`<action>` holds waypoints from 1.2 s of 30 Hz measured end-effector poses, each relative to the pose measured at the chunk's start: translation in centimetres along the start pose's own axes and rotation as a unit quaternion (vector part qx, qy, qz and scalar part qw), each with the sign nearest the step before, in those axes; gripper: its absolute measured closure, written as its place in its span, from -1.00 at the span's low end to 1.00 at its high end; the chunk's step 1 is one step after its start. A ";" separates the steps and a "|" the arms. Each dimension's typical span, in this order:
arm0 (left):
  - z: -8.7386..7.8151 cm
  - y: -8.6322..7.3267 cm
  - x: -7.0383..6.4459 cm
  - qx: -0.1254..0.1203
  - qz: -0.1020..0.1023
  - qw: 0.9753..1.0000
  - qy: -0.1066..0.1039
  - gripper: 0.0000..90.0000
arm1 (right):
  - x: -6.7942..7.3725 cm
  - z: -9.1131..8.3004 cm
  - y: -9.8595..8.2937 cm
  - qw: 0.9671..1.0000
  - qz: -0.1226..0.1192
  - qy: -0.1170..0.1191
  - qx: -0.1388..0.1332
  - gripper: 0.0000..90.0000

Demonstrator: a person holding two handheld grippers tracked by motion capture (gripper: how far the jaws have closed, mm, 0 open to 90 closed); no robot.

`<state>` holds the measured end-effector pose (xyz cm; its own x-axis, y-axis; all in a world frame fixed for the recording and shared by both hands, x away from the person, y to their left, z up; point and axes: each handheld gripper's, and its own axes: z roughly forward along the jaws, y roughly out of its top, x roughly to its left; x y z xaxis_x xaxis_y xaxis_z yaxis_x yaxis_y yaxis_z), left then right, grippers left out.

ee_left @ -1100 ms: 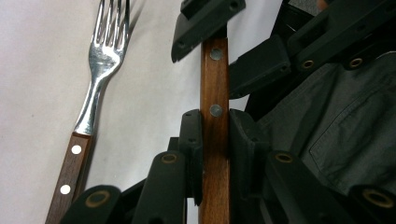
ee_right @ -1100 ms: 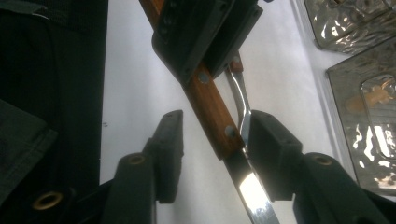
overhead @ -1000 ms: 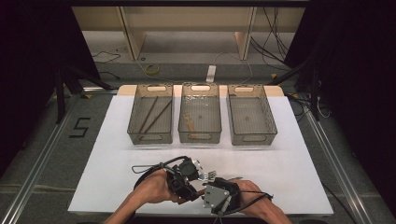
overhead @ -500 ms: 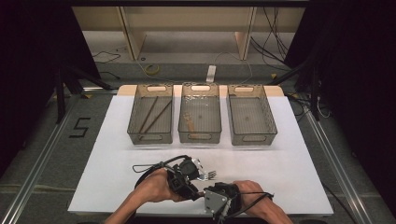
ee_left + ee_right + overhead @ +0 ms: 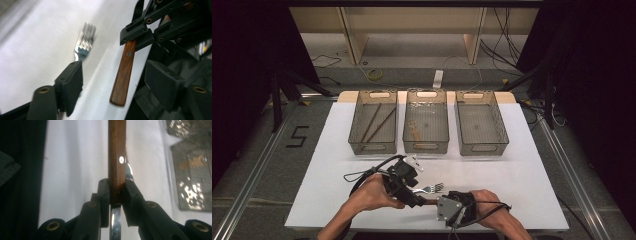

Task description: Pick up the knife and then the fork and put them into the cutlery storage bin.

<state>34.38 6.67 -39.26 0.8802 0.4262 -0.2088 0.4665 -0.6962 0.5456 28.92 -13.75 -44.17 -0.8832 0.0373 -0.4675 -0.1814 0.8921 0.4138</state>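
wooden knife handle (image 5: 116, 157) clamped in right tool (image 5: 117, 191) | left tool (image 5: 117, 82) wide | fork (image 5: 84, 43) on table

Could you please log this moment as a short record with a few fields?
held item: fork with wooden handle
right gripper: shut on the handle
left gripper: open, jaws either side of the handle
left bin: two dark sticks
middle bin: one small brownish item, unclear
right bin: empty
surface: white table
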 end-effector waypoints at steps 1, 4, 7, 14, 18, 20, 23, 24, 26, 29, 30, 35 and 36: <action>-0.3 0.0 0.0 -0.009 -0.001 1.000 0.008 -0.42 | -0.3 -0.1 -0.3 1.000 0.008 -0.006 -0.002 0.73; -1.0 -0.4 0.6 -0.041 -0.011 0.999 0.024 -0.48 | -1.2 -0.5 -1.1 0.999 0.044 -0.017 0.005 0.73; -1.1 -1.0 1.2 -0.065 -0.017 0.997 0.043 -0.53 | -2.3 -0.8 -2.0 0.997 0.075 -0.028 0.008 0.73; -0.9 -2.3 2.2 -0.083 -0.027 0.994 0.069 -0.58 | -5.4 -2.1 -3.8 0.983 0.173 -0.051 -0.013 0.73; -0.9 -3.0 2.7 -0.103 -0.033 0.991 0.076 -0.60 | -6.9 -2.5 -4.4 0.971 0.232 -0.048 -0.016 0.73; -1.0 -3.3 2.9 -0.110 -0.039 0.990 0.075 -0.60 | -7.6 -2.6 -4.8 0.964 0.262 -0.046 -0.017 0.73; -1.0 -3.9 3.1 -0.115 -0.044 0.989 0.081 -0.61 | -8.6 -2.7 -5.4 0.952 0.301 -0.046 -0.022 0.73; -1.1 -4.1 3.1 -0.118 -0.045 0.988 0.084 -0.61 | -9.0 -2.8 -5.6 0.949 0.311 -0.046 -0.026 0.73; -1.2 -4.6 3.3 -0.123 -0.048 0.987 0.091 -0.63 | -9.8 -3.1 -6.0 0.942 0.331 -0.045 -0.035 0.73; -1.5 -5.3 3.5 -0.134 -0.058 0.985 0.093 -0.64 | -11.3 -3.5 -6.4 0.930 0.363 -0.043 -0.049 0.73; -1.6 -5.5 3.6 -0.134 -0.058 0.985 0.093 -0.65 | -11.8 -3.6 -6.5 0.925 0.373 -0.044 -0.053 0.73; -1.8 -6.0 3.7 -0.150 -0.063 0.982 0.097 -0.65 | -14.3 -3.9 -6.8 0.910 0.406 -0.047 -0.067 0.73; -1.8 -6.1 3.7 -0.151 -0.063 0.982 0.097 -0.65 | -14.8 -3.9 -6.9 0.907 0.412 -0.048 -0.067 0.73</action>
<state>34.62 13.51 -41.84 0.7704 0.6204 -0.1471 0.4972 -0.4402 0.7476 41.53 -22.18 -37.04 -0.7020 0.7119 -0.0199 0.4667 0.4810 0.7422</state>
